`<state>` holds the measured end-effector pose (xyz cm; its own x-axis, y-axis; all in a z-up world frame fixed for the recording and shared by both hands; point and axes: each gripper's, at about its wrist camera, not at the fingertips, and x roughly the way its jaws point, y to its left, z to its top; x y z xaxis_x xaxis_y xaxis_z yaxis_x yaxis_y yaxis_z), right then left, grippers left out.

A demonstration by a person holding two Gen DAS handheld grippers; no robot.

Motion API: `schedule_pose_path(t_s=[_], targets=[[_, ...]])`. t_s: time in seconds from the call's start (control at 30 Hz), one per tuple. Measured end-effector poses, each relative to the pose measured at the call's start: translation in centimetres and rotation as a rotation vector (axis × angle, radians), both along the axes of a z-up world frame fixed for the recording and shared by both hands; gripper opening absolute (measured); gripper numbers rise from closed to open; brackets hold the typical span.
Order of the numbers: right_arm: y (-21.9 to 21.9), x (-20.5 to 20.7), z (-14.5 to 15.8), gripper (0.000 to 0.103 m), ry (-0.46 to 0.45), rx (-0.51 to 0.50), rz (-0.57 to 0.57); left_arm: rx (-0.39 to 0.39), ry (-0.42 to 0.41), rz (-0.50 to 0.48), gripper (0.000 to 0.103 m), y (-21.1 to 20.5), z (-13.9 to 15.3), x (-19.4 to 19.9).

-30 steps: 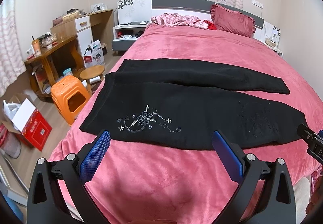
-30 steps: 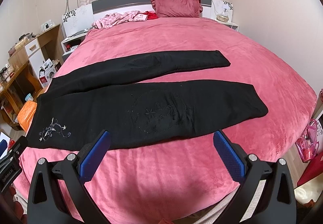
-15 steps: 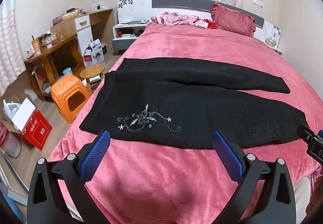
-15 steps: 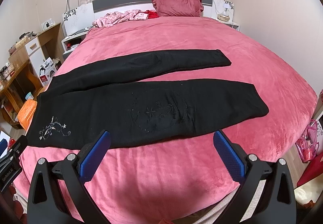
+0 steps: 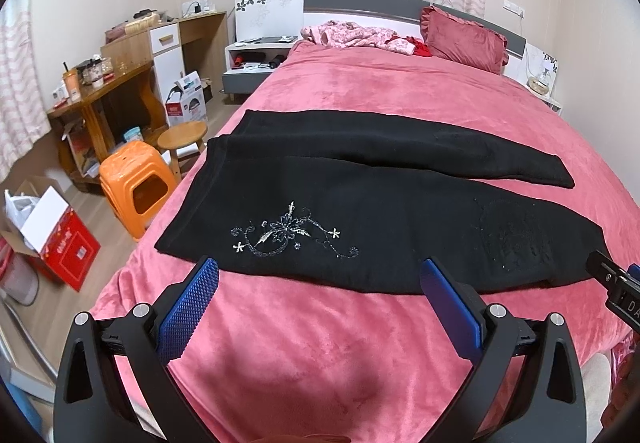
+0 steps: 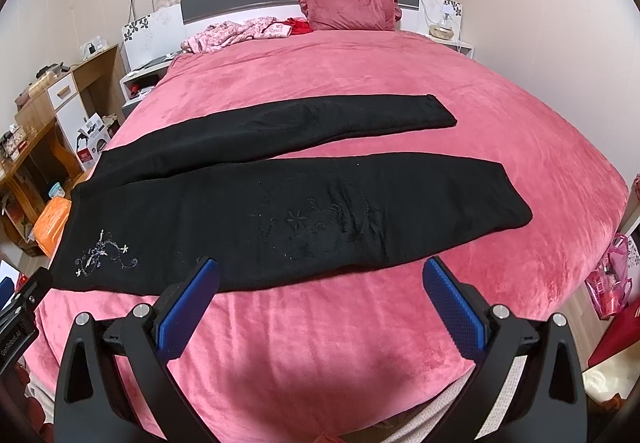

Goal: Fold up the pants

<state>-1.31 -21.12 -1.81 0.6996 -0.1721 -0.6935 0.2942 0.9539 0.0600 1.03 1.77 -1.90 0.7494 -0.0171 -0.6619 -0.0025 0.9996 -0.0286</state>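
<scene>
I see my left gripper (image 5: 318,275) and right gripper (image 6: 320,275) both spread wide, holding nothing, above the pink blanket (image 5: 320,355) at the bed's near edge. Just beyond them the black pants (image 6: 280,211) lie flat, unfolded, waist leftward, legs parted rightward. Farther back a red pillow (image 6: 352,9) leans against the headboard (image 6: 240,1).

Even, soft indoor light fills both wrist views, with no harsh glare. A dim shadow pools on the pink bedspread (image 5: 320,355) near the lens in each view. The black pants (image 6: 280,211) swallow detail (only faint stitching reads). Fisheye bending curves the walls, dark vignette rings the corners, and focus stays fairly sharp throughout.
</scene>
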Motion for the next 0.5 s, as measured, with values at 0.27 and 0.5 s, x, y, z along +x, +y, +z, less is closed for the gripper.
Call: schedule_pose_path(t_s=[0.27, 0.5], targets=[[-0.15, 0.10, -0.07, 0.101, 0.004, 0.001, 0.000, 0.001, 0.004, 0.002, 0.100, 0.12, -0.08, 0.06], [-0.28, 0.23, -0.14, 0.101, 0.008, 0.003, 0.003, 0.001, 0.008, 0.003, 0.100, 0.43, -0.14, 0.31]])
